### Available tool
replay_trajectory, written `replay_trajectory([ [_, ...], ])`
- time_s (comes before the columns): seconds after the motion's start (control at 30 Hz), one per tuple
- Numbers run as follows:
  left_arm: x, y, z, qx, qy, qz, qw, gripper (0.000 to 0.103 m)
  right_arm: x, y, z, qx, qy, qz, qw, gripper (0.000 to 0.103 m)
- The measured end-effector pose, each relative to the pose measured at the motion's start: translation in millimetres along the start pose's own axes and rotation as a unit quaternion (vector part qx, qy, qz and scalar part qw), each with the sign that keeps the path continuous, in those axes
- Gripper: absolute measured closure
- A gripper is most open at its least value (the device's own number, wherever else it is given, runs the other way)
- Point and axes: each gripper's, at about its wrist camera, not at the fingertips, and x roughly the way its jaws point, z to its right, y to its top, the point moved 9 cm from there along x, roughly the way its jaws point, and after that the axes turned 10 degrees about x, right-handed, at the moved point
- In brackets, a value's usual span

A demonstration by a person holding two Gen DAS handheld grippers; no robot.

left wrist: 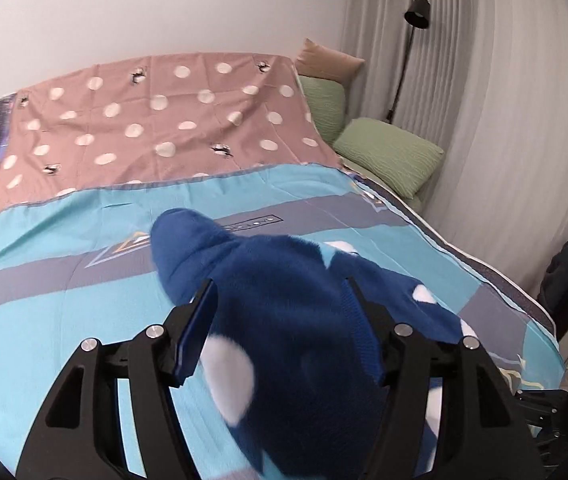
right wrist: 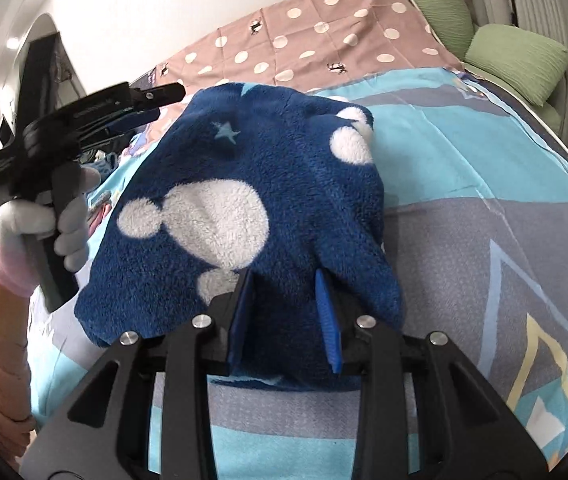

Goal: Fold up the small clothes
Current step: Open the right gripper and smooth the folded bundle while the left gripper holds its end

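A dark blue fleece garment (right wrist: 252,184) with white blobs and a pale blue star is held up over the bed between both grippers. My right gripper (right wrist: 285,276) has its jaws around the near edge of the fleece, pinching a thick fold. My left gripper (left wrist: 280,288) also has fleece (left wrist: 284,304) between its jaws, with a sleeve-like end sticking out beyond them. The left gripper shows in the right wrist view (right wrist: 140,108), held by a grey-gloved hand at the left, its tips at the garment's far left corner.
The bed carries a turquoise and grey cover (right wrist: 483,200) and a pink polka-dot sheet (left wrist: 156,120) further back. Green pillows (left wrist: 387,152) and a tan cushion (left wrist: 327,60) lie at the headboard end. Curtains and a black floor lamp (left wrist: 417,14) stand to the right.
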Motion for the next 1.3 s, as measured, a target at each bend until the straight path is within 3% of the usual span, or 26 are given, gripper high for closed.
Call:
replay_trajectory([
  [0.07, 17.2, 3.7, 3.8, 0.015, -0.016, 0.004, 0.9997, 0.051, 0.3, -0.4, 1.6, 0.009, 0.003, 0.002, 1.0, 0.072],
  [0.17, 67.2, -18.4, -3.3, 0.05, 0.016, -0.041, 0.9978, 0.075, -0.8, 1.7, 4.2, 0.028, 0.013, -0.003, 1.0, 0.072],
  [0.2, 79.9, -29.2, -6.6, 0.05, 0.016, -0.049, 0.9974, 0.076, 0.1, 2.5, 3.8, 0.032, 0.02, -0.012, 0.999, 0.072],
  [0.27, 82.5, -35.8, -14.9, -0.006, -0.034, -0.027, 0.9991, 0.077, 0.0, 3.4, 2.8, 0.031, 0.02, -0.027, 0.999, 0.072],
  [0.3, 80.7, -36.8, -16.9, -0.012, -0.039, -0.025, 0.9988, 0.077, -0.1, 3.8, 1.2, 0.023, 0.015, -0.035, 0.999, 0.072],
  [0.4, 73.2, -39.9, -14.4, 0.011, -0.034, -0.019, 0.9992, 0.077, -5.2, 13.5, -6.9, 0.003, -0.012, -0.056, 0.998, 0.072],
  [0.6, 66.2, -40.6, -22.9, -0.025, -0.07, 0.006, 0.9972, 0.076, -17.2, 78.6, -61.0, -0.095, -0.054, 0.008, 0.994, 0.07],
  [0.7, 65.9, -39.5, -21.8, -0.019, -0.066, 0.009, 0.9976, 0.076, 16.2, 101.7, -76.2, -0.107, -0.053, -0.016, 0.993, 0.068],
  [0.73, 65.1, -39.3, -21.9, -0.019, -0.067, 0.01, 0.9975, 0.075, 37.7, 104.0, -70.6, -0.105, -0.072, -0.035, 0.991, 0.068],
  [0.8, 61.9, -38.1, -24.6, -0.023, -0.074, 0.016, 0.9968, 0.074, 85.8, 87.7, -44.0, -0.099, -0.129, -0.102, 0.981, 0.066],
  [0.87, 54.4, -34.7, -32.9, -0.039, -0.083, 0.025, 0.9955, 0.074, 107.4, 79.8, -29.9, -0.089, -0.128, -0.101, 0.983, 0.064],
  [0.93, 41.6, -27.9, -45.7, -0.084, -0.107, 0.04, 0.9899, 0.076, 99.0, 80.3, -30.0, -0.074, -0.124, -0.093, 0.985, 0.064],
  [0.97, 22.6, -16.2, -52.5, -0.115, -0.144, 0.075, 0.9801, 0.076, 95.5, 78.8, -31.1, -0.076, -0.129, -0.088, 0.985, 0.064],
  [1.03, 2.9, -3.2, -51.4, -0.111, -0.176, 0.108, 0.9721, 0.076, 96.3, 75.5, -34.2, -0.098, -0.137, -0.077, 0.983, 0.064],
  [1.1, 4.5, -3.8, -44.2, -0.066, -0.146, 0.092, 0.9828, 0.076, 98.3, 75.9, -33.7, -0.092, -0.133, -0.077, 0.984, 0.064],
  [1.13, 25.8, -17.4, -38.9, -0.041, -0.115, 0.048, 0.9913, 0.076, 98.2, 76.4, -32.6, -0.086, -0.129, -0.077, 0.985, 0.064],
  [1.2, 69.2, -50.1, -32.1, -0.013, -0.078, -0.021, 0.9966, 0.075, 97.1, 77.9, -29.9, -0.086, -0.123, -0.073, 0.986, 0.064],
  [1.23, 74.6, -54.8, -30.5, -0.02, -0.08, -0.002, 0.9966, 0.076, 94.7, 79.1, -27.3, -0.078, -0.119, -0.069, 0.987, 0.064],
  [1.3, 62.9, -45.1, -33.8, -0.049, -0.088, -0.007, 0.9949, 0.077, 74.4, 80.9, -26.1, -0.043, -0.103, -0.05, 0.993, 0.064],
])
